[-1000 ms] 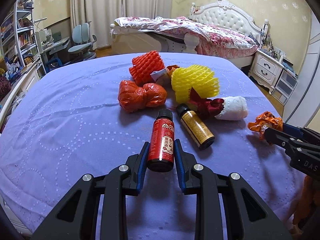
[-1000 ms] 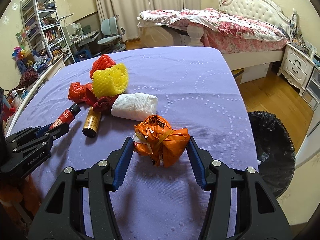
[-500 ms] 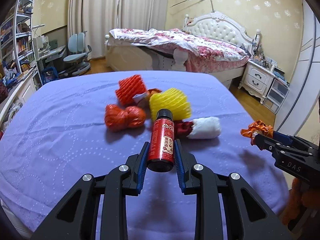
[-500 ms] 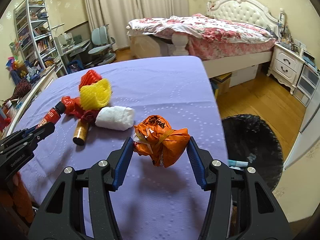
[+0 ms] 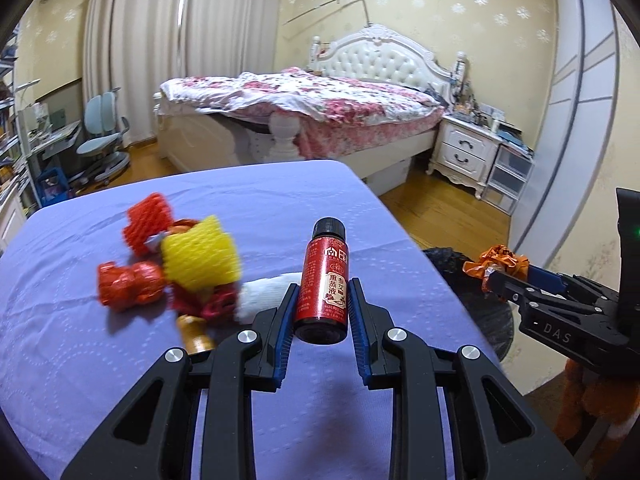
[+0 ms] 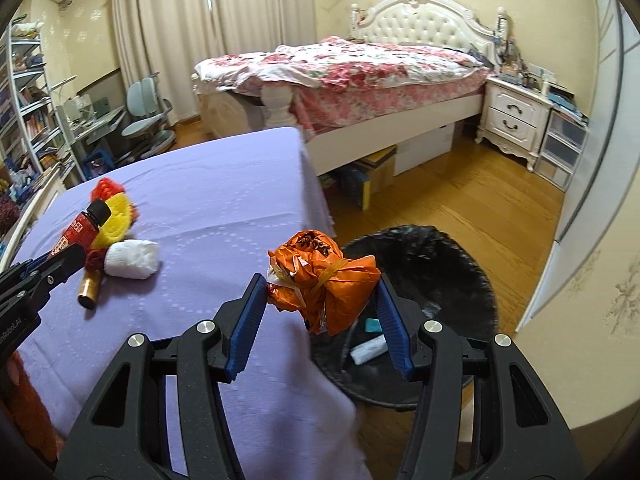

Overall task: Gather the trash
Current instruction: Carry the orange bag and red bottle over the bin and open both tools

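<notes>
on the left, our left gripper (image 5: 322, 312) has its jaws closed on the small red bottle (image 5: 325, 280), gripping its lower body while the black cap points away from us. it hangs above the purple surface (image 5: 248, 208), lifted off it. on this surface, more to the left, the other trash waits: a red foam net (image 5: 147, 218), a yellow foam net (image 5: 198, 256), a crumpled red wrapper (image 5: 128, 286), a brown bottle (image 6: 90, 286) lying on its side and a white paper wad (image 6: 134, 258).

on the right, our right gripper (image 6: 322, 300) has its jaws closed on the tied orange bag (image 6: 324, 276). the bag is in the air at the right edge of the surface, in front of the trash bin (image 6: 460, 256) that stands on the floor.

to do this step well, we think we should bring each hand fully over the opening of the bin before we open the jaws, one after the other, so the two grippers do not hit each other. the bottle is smooth and hard; we should release it low, so that it does not bounce out.

the bin is lined with a black bag. inside we see a white piece (image 6: 370, 350) and a small teal thing (image 6: 373, 325); what they are we cannot tell. the rest looks empty.
</notes>
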Demonstrator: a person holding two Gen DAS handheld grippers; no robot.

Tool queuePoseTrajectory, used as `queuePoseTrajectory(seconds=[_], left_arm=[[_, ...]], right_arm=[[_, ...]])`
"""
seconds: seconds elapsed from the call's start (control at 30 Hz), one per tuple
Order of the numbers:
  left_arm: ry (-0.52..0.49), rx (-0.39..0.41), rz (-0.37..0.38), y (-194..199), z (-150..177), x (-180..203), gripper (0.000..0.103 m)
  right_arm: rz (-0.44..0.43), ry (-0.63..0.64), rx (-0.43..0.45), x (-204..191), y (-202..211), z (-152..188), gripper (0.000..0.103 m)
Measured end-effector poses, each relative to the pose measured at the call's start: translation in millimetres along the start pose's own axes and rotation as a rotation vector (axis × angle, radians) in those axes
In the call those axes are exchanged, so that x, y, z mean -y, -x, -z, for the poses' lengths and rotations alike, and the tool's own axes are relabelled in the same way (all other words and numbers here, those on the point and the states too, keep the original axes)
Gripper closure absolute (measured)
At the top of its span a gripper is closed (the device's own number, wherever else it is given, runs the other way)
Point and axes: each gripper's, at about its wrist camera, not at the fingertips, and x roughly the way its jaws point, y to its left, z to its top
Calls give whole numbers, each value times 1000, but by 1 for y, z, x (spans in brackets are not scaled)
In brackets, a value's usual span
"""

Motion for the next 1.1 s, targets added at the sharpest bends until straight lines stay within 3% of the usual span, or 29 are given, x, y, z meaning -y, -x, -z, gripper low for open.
queuePoseTrajectory(seconds=[0.43, 1.1], left_arm=[[-109, -35, 111, -47, -12, 76, 76], [-181, -93, 105, -94, -18, 124, 76]], right_arm=[[73, -91, -5, 64, -14, 1, 49], [69, -175, -11, 116, -30, 0, 48]])
